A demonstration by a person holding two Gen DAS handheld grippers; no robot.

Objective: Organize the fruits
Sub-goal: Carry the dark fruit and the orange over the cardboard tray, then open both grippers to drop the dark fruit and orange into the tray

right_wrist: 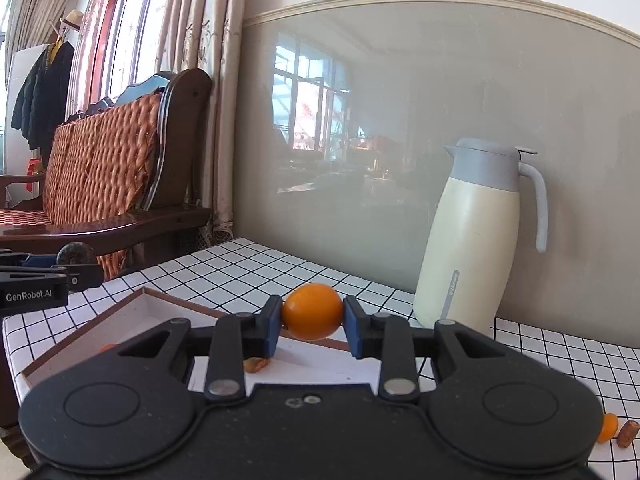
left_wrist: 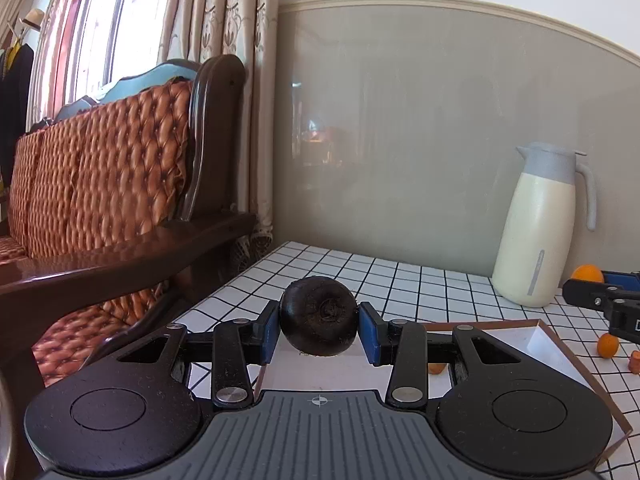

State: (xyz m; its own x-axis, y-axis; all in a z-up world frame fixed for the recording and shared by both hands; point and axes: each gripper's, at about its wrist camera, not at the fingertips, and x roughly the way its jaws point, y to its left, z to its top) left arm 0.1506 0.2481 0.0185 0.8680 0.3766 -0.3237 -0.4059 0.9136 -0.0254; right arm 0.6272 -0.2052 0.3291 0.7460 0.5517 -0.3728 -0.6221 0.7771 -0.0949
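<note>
Between your left gripper (left_wrist: 319,326) fingers a dark round fruit (left_wrist: 319,316) is clamped above the near end of the white tray (left_wrist: 552,350), while your right gripper (right_wrist: 312,322) pinches an orange kumquat (right_wrist: 312,311) over it too. Lower each close to the tray floor before releasing, so neither rolls onto the tiled worktop (right_wrist: 248,264).

Left claw (left_wrist: 319,326): matte black plastic; two round housings with circular recesses; grey ribbed centre plate with a white crosshair mark; angled linkage arms on silver rivets; blue pads (left_wrist: 370,334) on the fingers. Right claw (right_wrist: 313,322): same black build; darker centre plate with two small round marks; side view shows white "GenRobot.AI" lettering on the left unit.
</note>
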